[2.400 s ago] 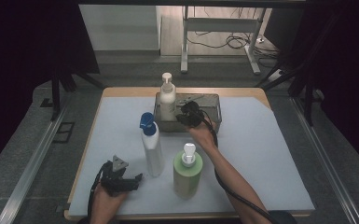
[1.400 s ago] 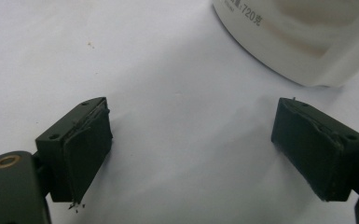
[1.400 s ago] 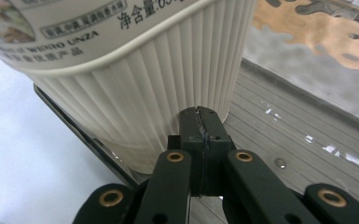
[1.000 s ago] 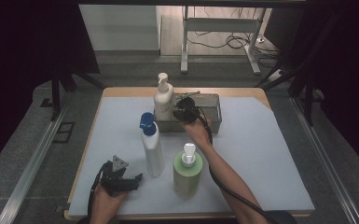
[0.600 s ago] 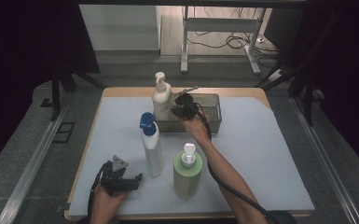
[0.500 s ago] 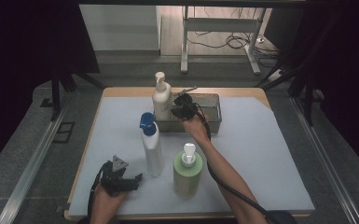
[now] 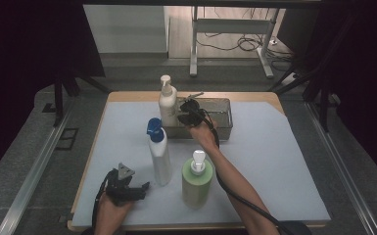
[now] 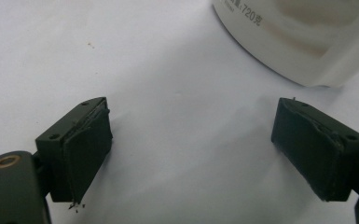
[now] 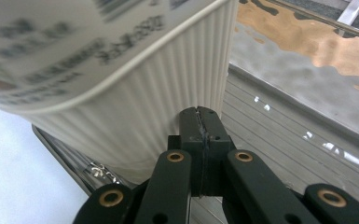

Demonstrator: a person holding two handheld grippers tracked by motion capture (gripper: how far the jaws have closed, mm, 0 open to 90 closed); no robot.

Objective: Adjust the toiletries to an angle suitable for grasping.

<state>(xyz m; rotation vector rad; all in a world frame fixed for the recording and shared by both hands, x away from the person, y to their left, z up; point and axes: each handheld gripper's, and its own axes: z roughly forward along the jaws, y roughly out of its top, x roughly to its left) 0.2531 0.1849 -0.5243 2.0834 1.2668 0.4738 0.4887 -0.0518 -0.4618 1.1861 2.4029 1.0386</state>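
Observation:
A cream pump bottle (image 7: 167, 102) stands at the left end of the metal tray (image 7: 222, 117), leaning a little to the left. My right gripper (image 7: 185, 116) is shut with nothing between its jaws, and its tips press against the bottle's ribbed side (image 9: 158, 121). In the right gripper view the closed tips (image 9: 200, 116) touch the bottle above the tray floor (image 9: 289, 140). My left gripper (image 7: 138, 188) rests open on the white mat near the front left. Its jaws (image 8: 191, 140) are wide apart, empty, and point at the base of a white bottle (image 8: 307, 42).
A tall white bottle with a blue cap (image 7: 158, 152) stands in the middle of the mat. A green bottle with a white pump (image 7: 196, 178) stands just right of it, beside the right forearm. The wooden table edge (image 7: 127, 95) runs behind the tray.
The right gripper has moved left inside the tray, pushing the cream bottle leftward and tipping it slightly. The left gripper has stayed still.

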